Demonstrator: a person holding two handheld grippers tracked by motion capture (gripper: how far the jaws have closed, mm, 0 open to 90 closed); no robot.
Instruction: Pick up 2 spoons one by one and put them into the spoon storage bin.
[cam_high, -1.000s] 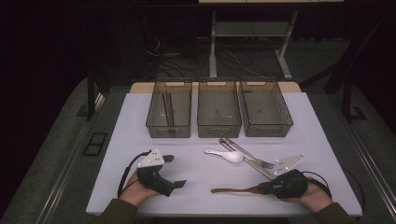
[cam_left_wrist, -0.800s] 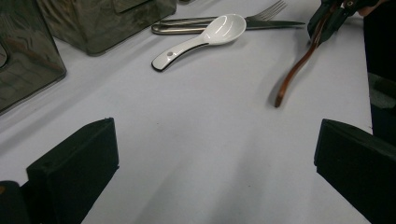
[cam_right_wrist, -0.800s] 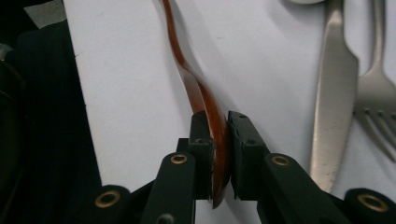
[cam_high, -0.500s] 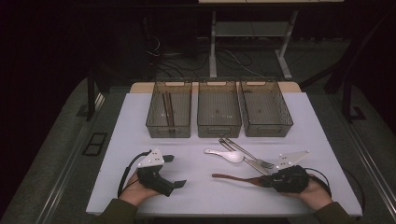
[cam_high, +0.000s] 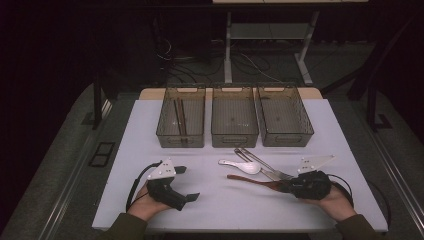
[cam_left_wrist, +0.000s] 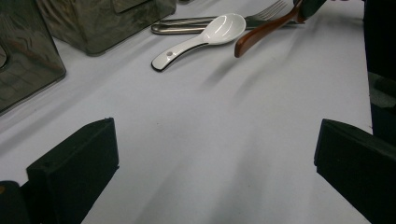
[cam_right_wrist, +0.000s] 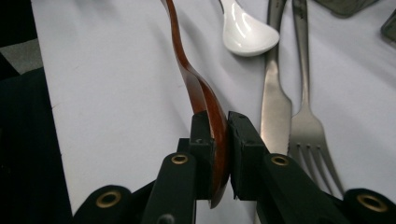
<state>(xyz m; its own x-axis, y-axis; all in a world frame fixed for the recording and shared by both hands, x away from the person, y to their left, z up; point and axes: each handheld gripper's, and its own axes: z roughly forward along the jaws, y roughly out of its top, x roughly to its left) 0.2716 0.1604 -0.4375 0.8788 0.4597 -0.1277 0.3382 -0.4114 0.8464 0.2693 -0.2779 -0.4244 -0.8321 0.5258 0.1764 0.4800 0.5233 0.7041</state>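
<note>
A: Jaws of the right gripper are pinching the bowl end of a brown wooden spoon, and its handle is sticking out over the white table, lifted just off the surface.

B: Where is it sitting against the other cutlery?

A: It is hovering just beside a white ceramic spoon, a steel knife and a fork, all lying near the right hand.

B: And the left gripper?

A: Its jaws are standing spread wide with nothing between them, resting low near the table's front edge. Three grey bins are lining the far side; the left one is holding brown sticks.
</note>
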